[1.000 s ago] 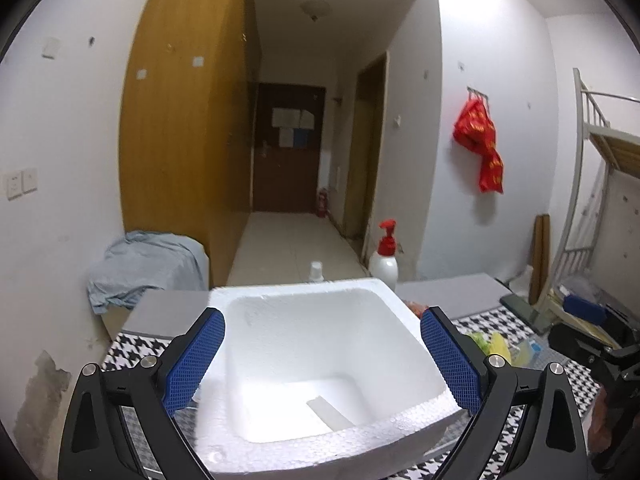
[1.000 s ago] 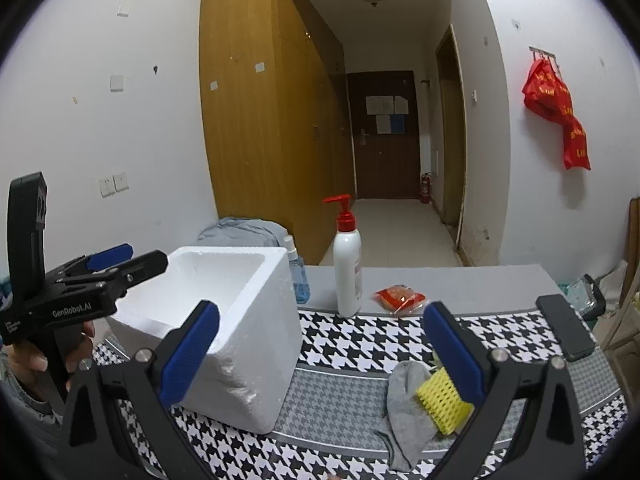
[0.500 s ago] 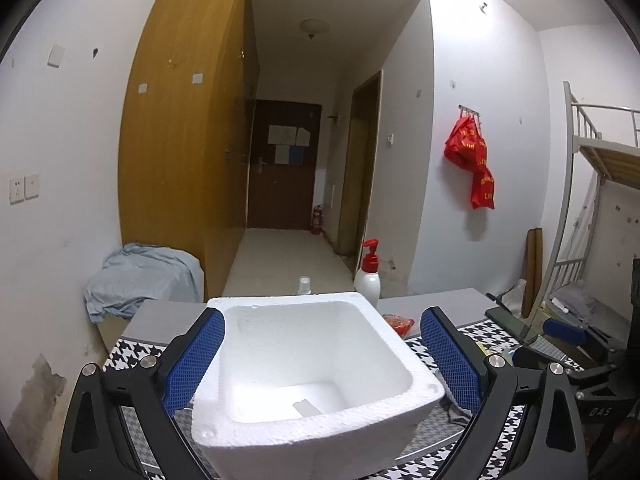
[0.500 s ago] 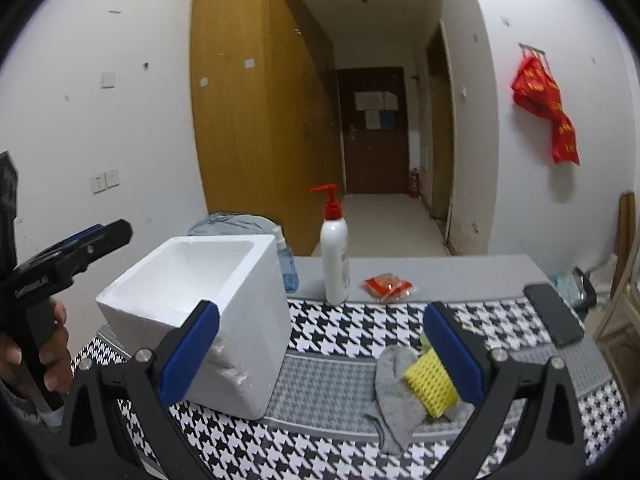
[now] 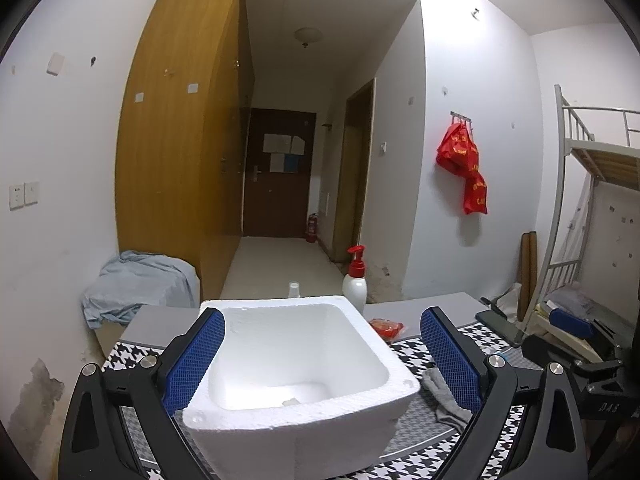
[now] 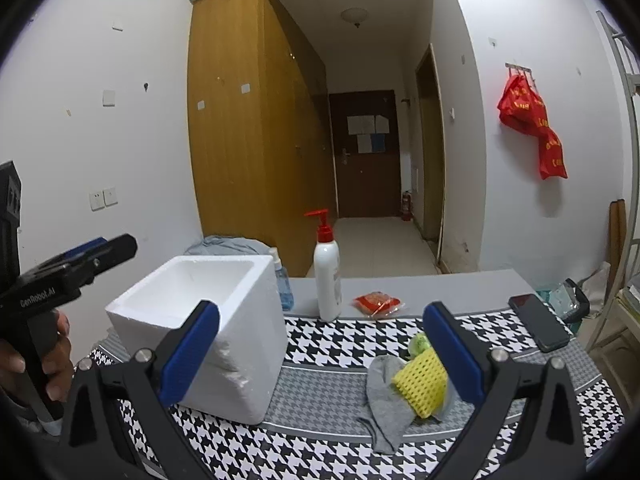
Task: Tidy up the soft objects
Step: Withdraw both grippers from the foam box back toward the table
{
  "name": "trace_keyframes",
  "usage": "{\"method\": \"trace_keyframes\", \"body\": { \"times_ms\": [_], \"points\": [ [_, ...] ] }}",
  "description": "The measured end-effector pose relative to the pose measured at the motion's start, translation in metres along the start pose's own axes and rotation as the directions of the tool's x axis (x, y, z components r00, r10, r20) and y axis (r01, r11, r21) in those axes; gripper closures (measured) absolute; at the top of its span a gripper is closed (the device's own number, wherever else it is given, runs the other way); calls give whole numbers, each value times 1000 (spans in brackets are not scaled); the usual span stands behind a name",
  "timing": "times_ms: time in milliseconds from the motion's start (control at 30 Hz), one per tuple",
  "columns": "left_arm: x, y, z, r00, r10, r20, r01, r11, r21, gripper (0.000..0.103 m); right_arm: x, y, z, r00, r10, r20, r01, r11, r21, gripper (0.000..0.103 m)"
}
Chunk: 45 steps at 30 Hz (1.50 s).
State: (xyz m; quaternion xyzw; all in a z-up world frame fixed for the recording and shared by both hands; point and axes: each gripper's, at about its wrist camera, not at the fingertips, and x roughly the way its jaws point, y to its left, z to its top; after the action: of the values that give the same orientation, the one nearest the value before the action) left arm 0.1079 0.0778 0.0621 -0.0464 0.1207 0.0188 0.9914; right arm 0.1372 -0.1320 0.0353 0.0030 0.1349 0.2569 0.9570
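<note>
While both grippers hang above the houndstooth tablecloth (image 6: 320,344) with jaws spread wide and nothing between them, no soft item has yet reached the white foam box (image 6: 208,320), whose cavity looks empty but for a small scrap on its floor. The left gripper (image 5: 320,360) frames the box; the right gripper (image 6: 320,352) looks past the box's right side.

Right of the box, well apart from it, lies the pile to sort: a grey sock (image 6: 384,396), a yellow foam net sleeve (image 6: 420,384) resting on it, and something green (image 6: 419,343) just behind, too hidden to name.

The likely trouble is in that overlap. A pinch on the sleeve may catch the sock's edge too, dragging both and dropping one short of the box. The sleeve is springy and could squirm out of a shallow grip. The box looks light; brushing its rim on a drop could shove or tip it. Behind the pile, the pump bottle (image 6: 327,276), red packet (image 6: 377,303) and phone (image 6: 538,322) stand within a careless sweep.
</note>
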Motion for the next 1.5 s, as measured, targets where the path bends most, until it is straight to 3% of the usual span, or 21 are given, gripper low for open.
{"method": "trace_keyframes", "body": {
  "times_ms": [233,700,1067,1500],
  "points": [
    [-8,-14,-2,1000,-15,9,15,1000,24,1,-16,-15,1,997,-62,45,60,997,44,0],
    [-15,-51,-7,992,-123,-4,123,991,49,1,-56,-40,-3,985,-153,84,146,986,75,0],
    [-8,-86,-11,976,-216,-31,218,971,96,1,-78,-58,-11,969,-230,89,224,972,74,0],
    [28,-122,-32,951,-281,-127,297,947,123,1,-76,-92,-31,958,-285,40,280,955,99,0]
  ]
}}
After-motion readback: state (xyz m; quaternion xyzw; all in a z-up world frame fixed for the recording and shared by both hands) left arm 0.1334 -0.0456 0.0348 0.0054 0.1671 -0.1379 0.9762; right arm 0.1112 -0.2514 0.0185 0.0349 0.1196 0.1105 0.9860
